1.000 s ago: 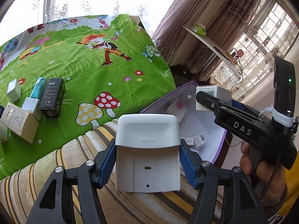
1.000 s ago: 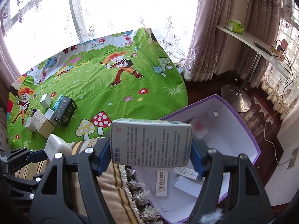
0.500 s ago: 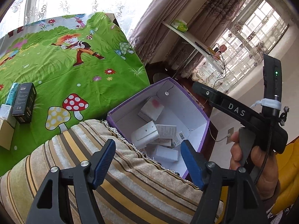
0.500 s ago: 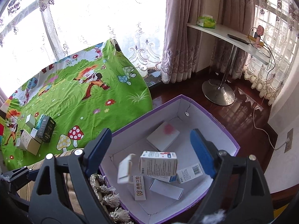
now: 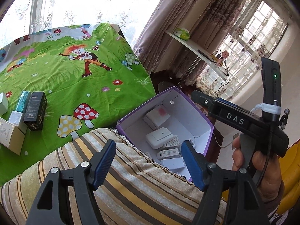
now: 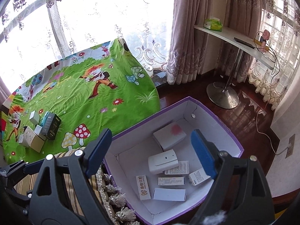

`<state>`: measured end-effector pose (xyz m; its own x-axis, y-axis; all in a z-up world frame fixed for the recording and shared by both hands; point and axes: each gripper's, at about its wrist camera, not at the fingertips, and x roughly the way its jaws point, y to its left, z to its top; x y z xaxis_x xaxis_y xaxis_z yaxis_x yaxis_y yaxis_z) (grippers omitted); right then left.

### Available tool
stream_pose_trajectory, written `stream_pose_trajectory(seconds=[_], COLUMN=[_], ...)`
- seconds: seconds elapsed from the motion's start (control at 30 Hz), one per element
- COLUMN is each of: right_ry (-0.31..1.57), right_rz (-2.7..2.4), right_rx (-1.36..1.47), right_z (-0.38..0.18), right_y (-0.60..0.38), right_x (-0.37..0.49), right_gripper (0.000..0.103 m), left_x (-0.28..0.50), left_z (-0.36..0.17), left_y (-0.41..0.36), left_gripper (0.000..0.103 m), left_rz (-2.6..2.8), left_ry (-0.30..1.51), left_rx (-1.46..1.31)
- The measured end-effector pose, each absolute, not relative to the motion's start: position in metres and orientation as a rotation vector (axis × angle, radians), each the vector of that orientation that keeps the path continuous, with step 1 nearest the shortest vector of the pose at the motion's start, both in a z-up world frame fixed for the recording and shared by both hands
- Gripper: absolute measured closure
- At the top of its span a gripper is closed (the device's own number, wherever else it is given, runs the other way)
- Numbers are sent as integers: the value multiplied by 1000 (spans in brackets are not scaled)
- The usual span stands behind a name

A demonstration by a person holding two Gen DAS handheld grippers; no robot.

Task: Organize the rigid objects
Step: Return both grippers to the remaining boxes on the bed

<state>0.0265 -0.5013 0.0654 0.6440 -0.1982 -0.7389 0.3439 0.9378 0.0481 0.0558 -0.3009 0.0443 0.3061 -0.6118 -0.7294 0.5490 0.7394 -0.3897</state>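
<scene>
Your left gripper [image 5: 148, 164] and right gripper [image 6: 150, 152] both hang spread and empty. Below them, the purple-rimmed white cardboard box [image 6: 221, 120] holds several small cartons. Farther off, five or six small boxes [image 6: 43, 129] wait on the green cartoon-print cloth [image 6: 93, 105].

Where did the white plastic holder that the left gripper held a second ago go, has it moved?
Yes. The white plastic holder has left the left gripper and now lies inside the purple cardboard box, below the pink-stained white box.

both tongs [image 5: 148, 162] [image 6: 151, 151] emptied, items now in box [image 6: 221, 121]
</scene>
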Motion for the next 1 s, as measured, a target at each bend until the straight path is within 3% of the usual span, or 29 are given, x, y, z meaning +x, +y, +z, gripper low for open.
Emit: stream_pose_trajectory(seconds=[0.33, 1.0], right_ry=[817, 866], right_rz=[-240, -1], right_rx=[146, 58], right_z=[73, 68], right_y=[-467, -358], right_x=[38, 82], right_gripper=[15, 15], left_x=[70, 126], left_z=[63, 67], left_y=[-260, -78], left_gripper=[30, 30], left_rz=[-702, -325], left_ry=[933, 863], left_rx=[-75, -166])
